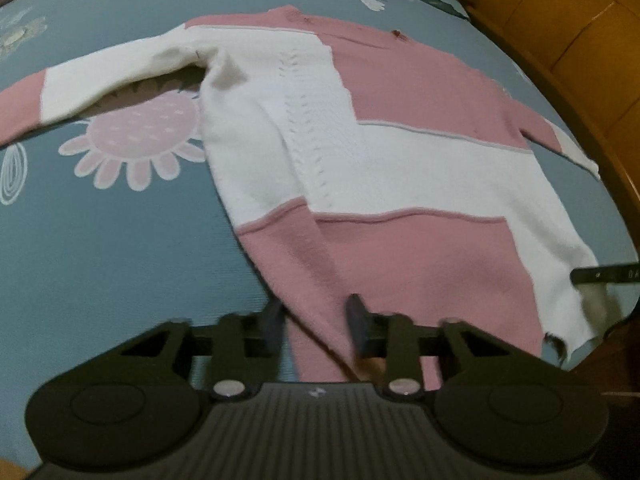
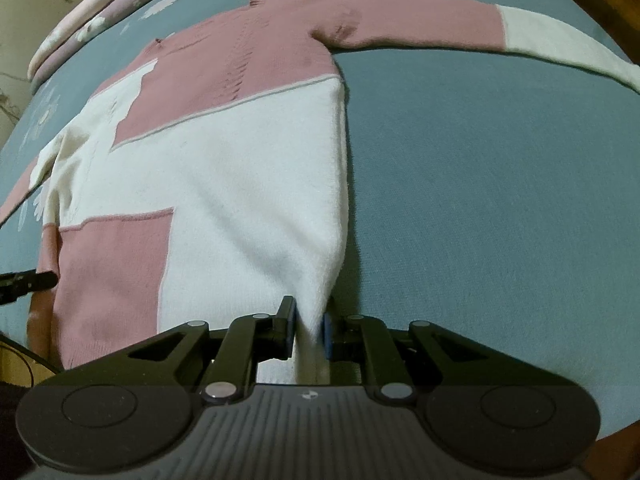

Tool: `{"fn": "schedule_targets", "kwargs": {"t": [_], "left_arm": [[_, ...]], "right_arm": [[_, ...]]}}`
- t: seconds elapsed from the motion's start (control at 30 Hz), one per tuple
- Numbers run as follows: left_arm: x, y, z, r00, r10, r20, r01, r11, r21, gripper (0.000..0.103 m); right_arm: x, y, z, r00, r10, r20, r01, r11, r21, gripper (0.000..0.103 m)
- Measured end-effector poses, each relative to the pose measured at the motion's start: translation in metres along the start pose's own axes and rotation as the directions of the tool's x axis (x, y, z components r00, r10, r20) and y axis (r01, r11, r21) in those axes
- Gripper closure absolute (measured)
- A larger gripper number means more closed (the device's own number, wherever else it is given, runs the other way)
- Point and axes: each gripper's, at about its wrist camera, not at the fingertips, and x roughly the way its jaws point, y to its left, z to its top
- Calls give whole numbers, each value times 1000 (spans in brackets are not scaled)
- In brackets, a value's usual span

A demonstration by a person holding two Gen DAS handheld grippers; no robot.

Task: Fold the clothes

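Left wrist view: my left gripper [image 1: 316,326] sits at the pink hem corner of the sweater [image 1: 360,152]. The jaws stand narrow with the pink fabric running between them; the blur keeps me from telling whether the pads press. The sweater lies spread on the blue bedspread [image 1: 120,248], one sleeve [image 1: 92,80] stretched out to the left in this view.

Right wrist view: my right gripper [image 2: 309,330] is nearly closed, pinching the white hem corner, a ridge of cloth rising between the pads. The other sleeve [image 2: 480,28] lies out flat across the bedspread.

Risk: if the left side has no firm hold, lifting both corners would drop the pink one and skew the fold. Uneven pulls would also drag the loose sleeves.
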Motion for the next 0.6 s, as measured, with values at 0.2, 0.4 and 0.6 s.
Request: {"fn": "schedule_targets", "kwargs": {"t": [0.2,0.4,0.6], "left_arm": [[-18,9,1,999,37,28,-33,989,-145,92],[-45,32,-1,996,71,59,-53,962,-269,96],[-35,65,-14,997,69,18,-54,898,-437,98]], "right_arm": [[-2,-4,6,1000,26,-14,-27,999,-46,85],[1,-12,12,995,91,-39,-93,994,-57,77],[6,-16,14,989,138,-52,-141,988,-63,94]]}}
